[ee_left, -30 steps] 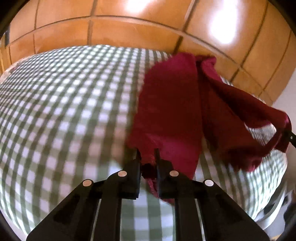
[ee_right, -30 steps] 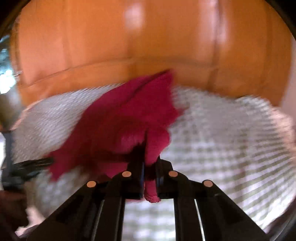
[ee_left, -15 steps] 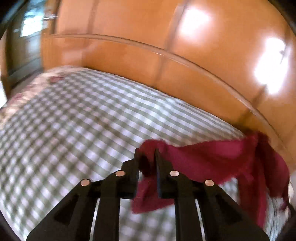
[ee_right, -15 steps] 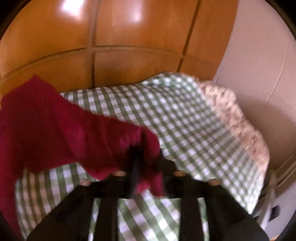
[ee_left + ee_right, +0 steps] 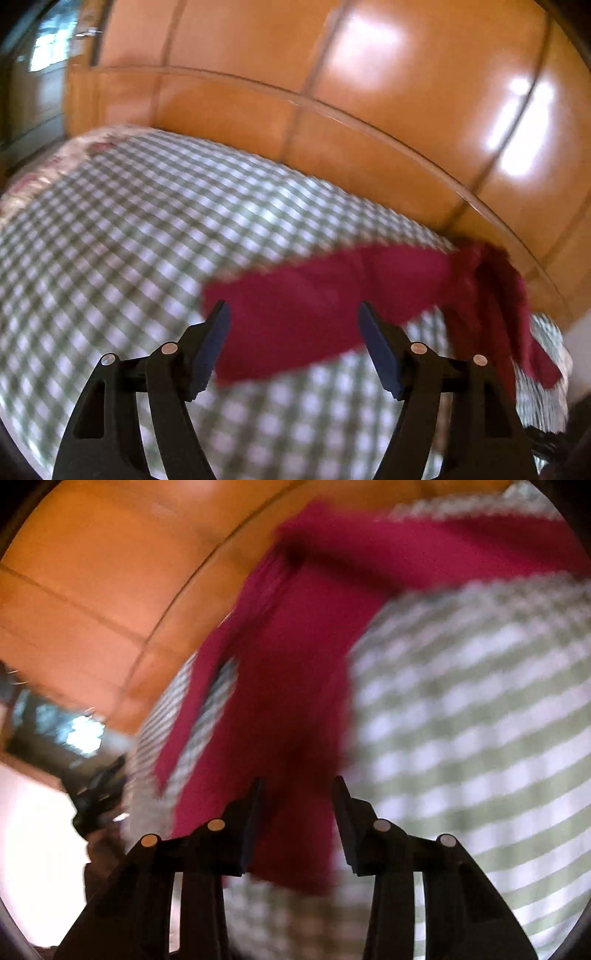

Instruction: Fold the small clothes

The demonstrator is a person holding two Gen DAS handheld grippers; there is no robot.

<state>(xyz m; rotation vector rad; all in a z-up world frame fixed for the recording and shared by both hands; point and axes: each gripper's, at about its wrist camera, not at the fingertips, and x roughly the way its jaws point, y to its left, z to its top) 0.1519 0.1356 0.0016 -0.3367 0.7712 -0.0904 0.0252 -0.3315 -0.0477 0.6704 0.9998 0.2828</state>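
Note:
A dark red garment (image 5: pixel 314 288) lies stretched across the green-and-white checked bed cover (image 5: pixel 110 240), its far end bunched by the wooden panel. My left gripper (image 5: pixel 292 306) hovers above its near end. Its jaws are opening wide and the pads touch no cloth. In the blurred right wrist view the same garment (image 5: pixel 295 664) runs from the top down between my right gripper's (image 5: pixel 299 779) fingers. Those jaws stand apart and are closing slightly, with the cloth lying in the gap and neither pad pressing on it.
A glossy orange-brown wooden panel wall (image 5: pixel 369 92) rises right behind the bed. A floral edge (image 5: pixel 37 173) borders the cover at the left. The checked cover (image 5: pixel 461 720) spreads to the right of the garment. A dark blurred shape (image 5: pixel 99 790) sits at the left.
Both grippers were shut on the red garment and have let it go, the jaws now apart. The garment dropped from hanging to lying stretched on the bed. The right view swung and rolled.

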